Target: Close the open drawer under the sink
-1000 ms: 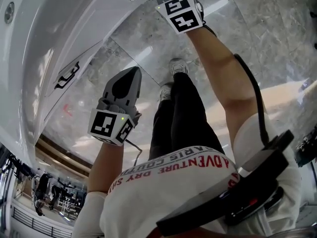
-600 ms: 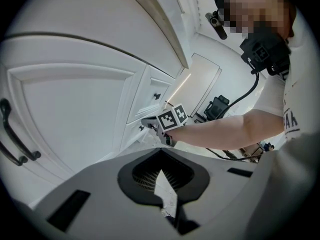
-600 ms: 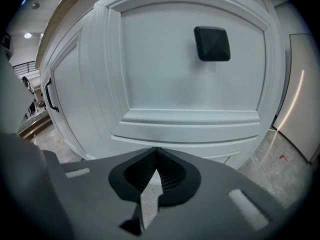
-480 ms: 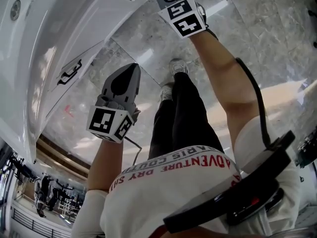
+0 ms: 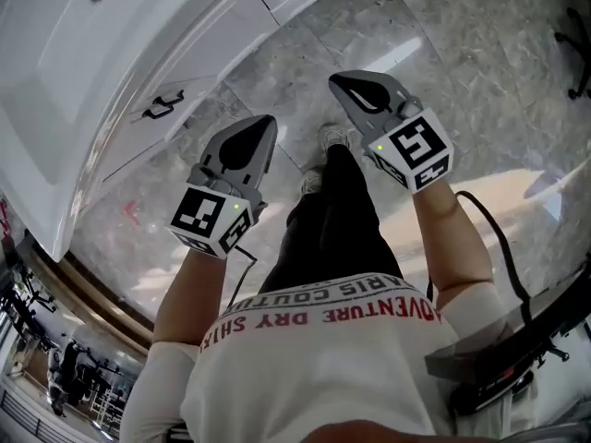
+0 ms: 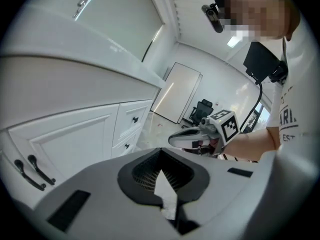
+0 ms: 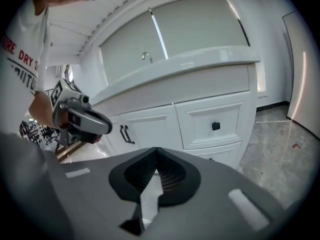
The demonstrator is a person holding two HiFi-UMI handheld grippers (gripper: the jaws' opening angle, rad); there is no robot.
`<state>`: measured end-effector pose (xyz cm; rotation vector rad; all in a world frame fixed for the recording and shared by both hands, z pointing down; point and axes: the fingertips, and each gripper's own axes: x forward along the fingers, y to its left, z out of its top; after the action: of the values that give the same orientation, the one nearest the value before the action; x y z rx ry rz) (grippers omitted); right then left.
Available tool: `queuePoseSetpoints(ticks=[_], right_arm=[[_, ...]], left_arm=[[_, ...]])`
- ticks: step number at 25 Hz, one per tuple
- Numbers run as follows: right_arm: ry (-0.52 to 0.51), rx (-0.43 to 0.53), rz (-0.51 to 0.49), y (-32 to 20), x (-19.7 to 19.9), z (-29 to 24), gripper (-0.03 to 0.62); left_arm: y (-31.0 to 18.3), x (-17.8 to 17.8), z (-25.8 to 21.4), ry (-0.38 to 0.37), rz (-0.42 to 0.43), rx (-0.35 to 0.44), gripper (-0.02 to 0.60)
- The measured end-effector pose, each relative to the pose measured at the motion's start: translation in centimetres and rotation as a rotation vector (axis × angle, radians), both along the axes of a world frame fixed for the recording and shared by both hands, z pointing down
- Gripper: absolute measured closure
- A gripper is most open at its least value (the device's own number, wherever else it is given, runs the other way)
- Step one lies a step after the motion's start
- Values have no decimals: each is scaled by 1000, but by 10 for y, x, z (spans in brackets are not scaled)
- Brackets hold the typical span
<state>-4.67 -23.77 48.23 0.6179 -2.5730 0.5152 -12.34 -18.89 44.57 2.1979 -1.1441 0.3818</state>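
Note:
The white vanity (image 5: 111, 72) stands at the upper left of the head view. Its two drawers, the upper drawer (image 7: 215, 126) and the lower drawer (image 7: 220, 153), have small black knobs, and both fronts look flush with the cabinet. My left gripper (image 5: 266, 121) and right gripper (image 5: 338, 81) hover side by side above the marble floor, apart from the vanity. Both are shut, with nothing between the jaws. The same drawers show in the left gripper view as upper drawer (image 6: 135, 119) and lower drawer (image 6: 127, 145).
Cabinet doors with two black bar handles (image 7: 125, 134) sit left of the drawers, under the sink faucet (image 7: 146, 57). The person's legs and shoes (image 5: 331, 137) stand between the grippers. An office chair (image 6: 202, 111) and a white door (image 6: 175, 91) lie farther off.
The right gripper has pulled back from the cabinet toward the body and now sits level with the left one. The head view has shifted, showing more of the vanity top.

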Motion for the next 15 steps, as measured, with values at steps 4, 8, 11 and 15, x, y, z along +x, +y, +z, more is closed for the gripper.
queuePoseSetpoints(ticks=[4, 8, 11, 15], right_arm=[[-72, -27, 30, 67, 8, -81, 592], [-49, 28, 7, 125, 8, -152, 592], [-93, -6, 9, 166, 8, -197, 592], [-85, 4, 6, 214, 18, -243, 592]], left_arm=[[39, 9, -64, 56, 58, 46, 578], [79, 16, -131, 94, 118, 122, 578], [123, 29, -169, 96, 187, 138, 580], [170, 42, -219, 80, 229, 174, 579]])
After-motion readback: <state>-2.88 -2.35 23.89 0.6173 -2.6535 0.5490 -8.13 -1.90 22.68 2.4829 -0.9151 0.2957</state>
